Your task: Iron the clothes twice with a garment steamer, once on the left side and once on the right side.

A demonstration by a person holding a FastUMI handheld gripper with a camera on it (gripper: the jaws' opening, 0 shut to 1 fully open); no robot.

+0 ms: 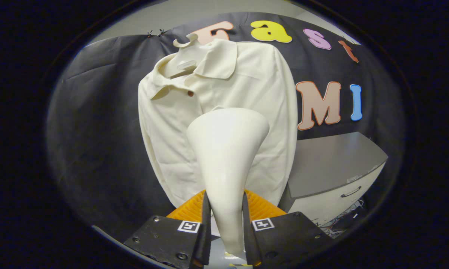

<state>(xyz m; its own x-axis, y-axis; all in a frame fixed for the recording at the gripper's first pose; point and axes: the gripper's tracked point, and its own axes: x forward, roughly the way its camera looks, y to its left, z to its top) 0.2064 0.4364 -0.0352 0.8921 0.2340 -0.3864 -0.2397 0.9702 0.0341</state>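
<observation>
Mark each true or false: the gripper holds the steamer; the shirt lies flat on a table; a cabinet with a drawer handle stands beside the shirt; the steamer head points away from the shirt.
1. The gripper holds the garment steamer: true, both fingers press on its handle.
2. The shirt lies flat on a table: false, it hangs on a hanger against the booth wall.
3. A cabinet with a drawer handle stands beside the shirt: true.
4. The steamer head points away from the shirt: false, it faces the shirt's front.

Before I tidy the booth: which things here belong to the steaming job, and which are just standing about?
Job: steamer, held between the shut tongs; shirt on its hanger, beyond the steamer.

Standing about: cabinet beside the shirt; cables below the cabinet.
</observation>
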